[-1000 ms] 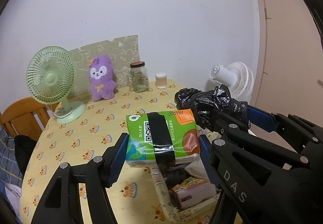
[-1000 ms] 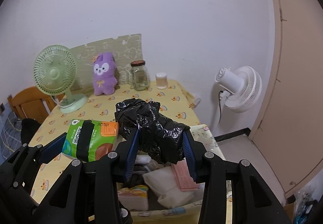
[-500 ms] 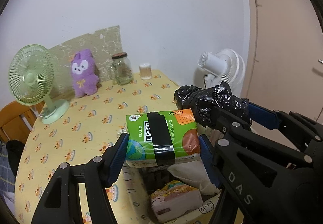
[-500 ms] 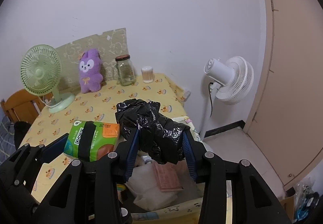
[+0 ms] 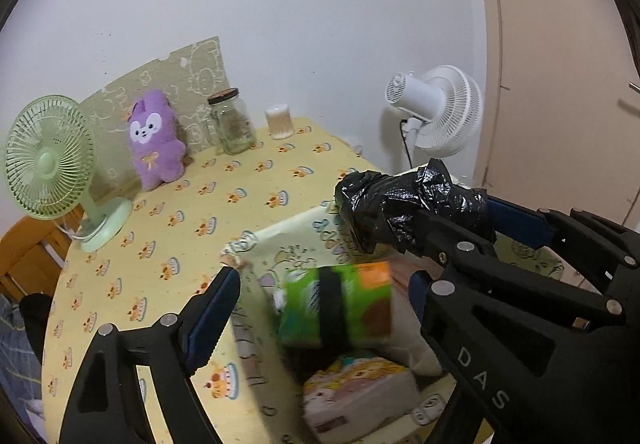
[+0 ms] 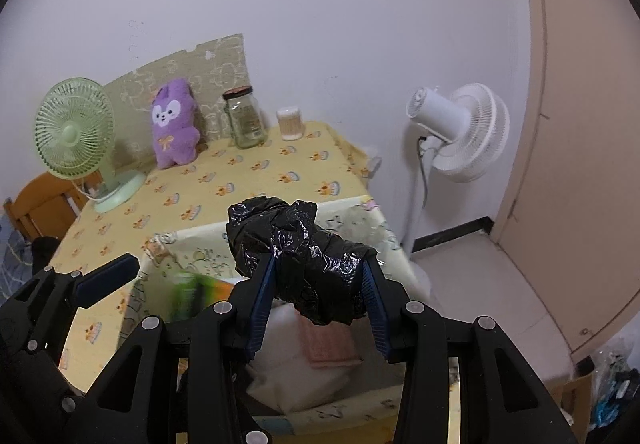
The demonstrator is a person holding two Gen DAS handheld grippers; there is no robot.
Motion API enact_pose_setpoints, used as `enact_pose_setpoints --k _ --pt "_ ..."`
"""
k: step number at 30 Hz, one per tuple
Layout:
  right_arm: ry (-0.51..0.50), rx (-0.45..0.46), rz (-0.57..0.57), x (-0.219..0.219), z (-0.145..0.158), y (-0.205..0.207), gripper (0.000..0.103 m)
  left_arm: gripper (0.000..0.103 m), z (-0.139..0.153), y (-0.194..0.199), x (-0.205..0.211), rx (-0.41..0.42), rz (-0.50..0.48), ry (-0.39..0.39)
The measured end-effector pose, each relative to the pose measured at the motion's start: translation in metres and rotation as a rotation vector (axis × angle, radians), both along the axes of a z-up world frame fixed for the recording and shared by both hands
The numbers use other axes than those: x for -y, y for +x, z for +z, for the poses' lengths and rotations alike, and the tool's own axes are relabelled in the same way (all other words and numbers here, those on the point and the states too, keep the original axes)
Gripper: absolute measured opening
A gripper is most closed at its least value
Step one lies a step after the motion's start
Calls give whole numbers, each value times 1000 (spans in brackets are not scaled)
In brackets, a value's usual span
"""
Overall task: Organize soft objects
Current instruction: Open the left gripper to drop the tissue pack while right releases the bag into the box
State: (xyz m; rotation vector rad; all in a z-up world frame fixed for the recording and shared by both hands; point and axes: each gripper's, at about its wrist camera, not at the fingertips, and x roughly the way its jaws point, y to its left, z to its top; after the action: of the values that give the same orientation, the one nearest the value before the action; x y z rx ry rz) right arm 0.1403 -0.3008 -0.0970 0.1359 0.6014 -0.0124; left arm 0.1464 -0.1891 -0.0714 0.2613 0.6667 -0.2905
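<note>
Our left gripper [image 5: 320, 308] stands wide apart with nothing between its fingers, and the green tissue pack [image 5: 336, 310], blurred, is free between them over the fabric storage box [image 5: 280, 240]. Our right gripper [image 6: 318, 302] is clenched on the crumpled black plastic bag [image 6: 304, 256], above the same box at the table [image 6: 240, 172] edge.

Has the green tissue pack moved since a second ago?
Yes. The green tissue pack has left the open left gripper and is dropping, blurred, into the fabric bin below; earlier it sat clamped between the jaws.
</note>
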Motion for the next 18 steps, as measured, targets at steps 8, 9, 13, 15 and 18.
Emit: enact_pose_setpoints --k 8,9,13,15,18 --pt "10 -22 -14 -6 -7 5 62 90 -8 6 -3 -25 -3 12" --pt "13 -22 -16 -6 -8 5 66 90 -8 6 -3 -30 -7 10" --pt "17 -20 -25 -5 -8 3 77 90 -9 6 -3 -38 -11 -5" --pt "16 -18 -29 -5 -6 1 82 90 -7 4 -4 -38 -11 -12" --pt "11 -3 -35 -7 -2 -2 89 90 -4 0 -7 -29 -13 -25"
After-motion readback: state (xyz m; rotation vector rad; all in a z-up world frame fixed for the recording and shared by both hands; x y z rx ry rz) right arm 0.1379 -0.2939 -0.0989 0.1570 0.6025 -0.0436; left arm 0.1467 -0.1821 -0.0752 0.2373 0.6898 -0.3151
